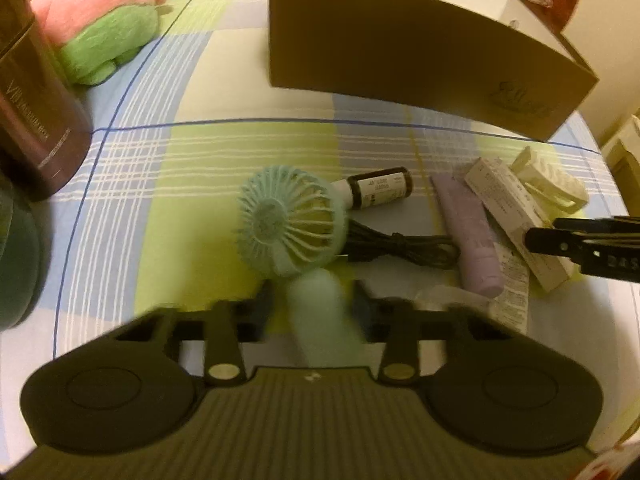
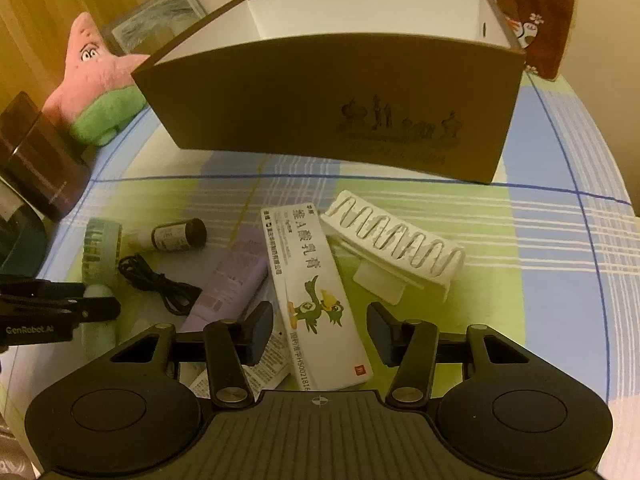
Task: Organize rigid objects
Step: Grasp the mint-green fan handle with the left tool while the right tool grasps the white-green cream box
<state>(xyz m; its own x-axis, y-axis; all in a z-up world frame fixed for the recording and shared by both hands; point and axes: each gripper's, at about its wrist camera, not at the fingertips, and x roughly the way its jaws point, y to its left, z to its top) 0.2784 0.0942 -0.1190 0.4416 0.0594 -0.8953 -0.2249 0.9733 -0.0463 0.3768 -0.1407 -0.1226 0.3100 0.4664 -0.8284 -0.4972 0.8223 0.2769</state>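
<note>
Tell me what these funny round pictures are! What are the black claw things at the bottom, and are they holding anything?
A person holds a gripper, a two-finger grabbing tool, in each hand. Each carries a wide-lens camera looking along its fingers. One picture is from the left gripper, the other from the right gripper. On the checked cloth lie a green mini fan, a small bottle, a black cable, a purple tube, a white bird box and a white hair clip, before a big brown box. The left gripper's fingers sit either side of the fan's handle; it is too blurry to see any squeeze. The right gripper is open, with the bird box between its fingers.
</note>
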